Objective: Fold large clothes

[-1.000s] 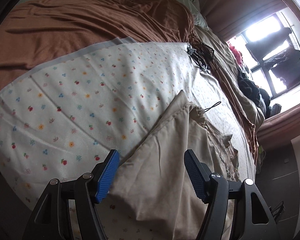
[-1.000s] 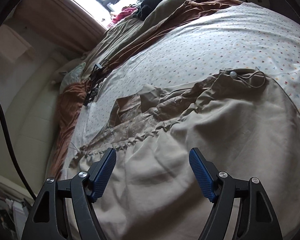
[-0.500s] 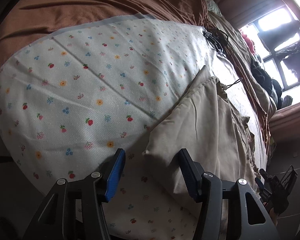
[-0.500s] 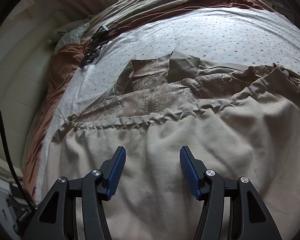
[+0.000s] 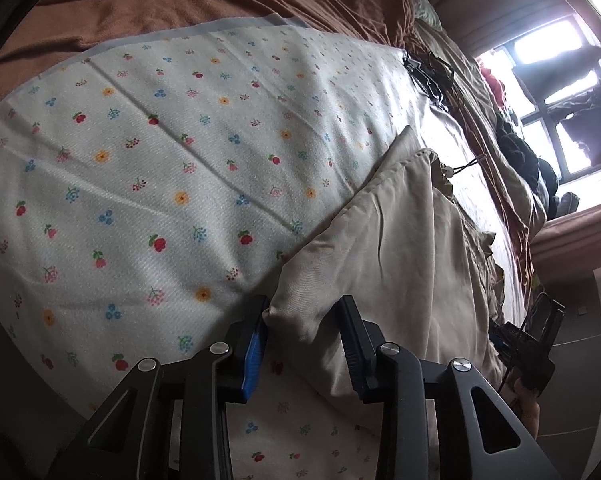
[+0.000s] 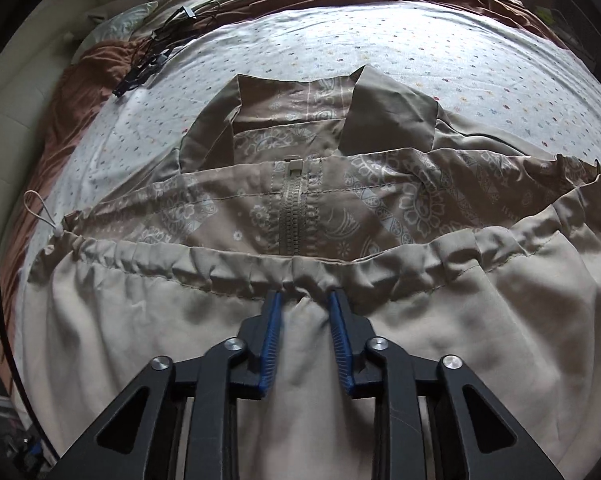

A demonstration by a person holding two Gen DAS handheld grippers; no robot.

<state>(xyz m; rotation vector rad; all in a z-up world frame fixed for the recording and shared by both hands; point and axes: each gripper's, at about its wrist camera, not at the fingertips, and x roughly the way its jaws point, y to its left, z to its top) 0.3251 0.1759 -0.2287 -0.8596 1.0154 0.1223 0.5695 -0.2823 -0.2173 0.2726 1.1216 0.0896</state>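
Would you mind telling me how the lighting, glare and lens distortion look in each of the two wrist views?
Left wrist view: the window is blown out white, casting glare on the flowered sheet nearby; fisheye bows the bed edge, corners go dark. Right wrist view: softer, even light, no blown highlights; the beige jacket bulges outward, its zipper sharp, dark vignette around the rim.

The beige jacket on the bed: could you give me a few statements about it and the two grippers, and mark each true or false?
1. The beige jacket lies on a floral sheet. True.
2. The jacket's zipper is in view. True.
3. The right gripper hangs clear of the cloth. False: its jaws are closing on the gathered drawstring hem.
4. The left gripper straddles the collar. False: a corner of the jacket sits between its closing jaws.
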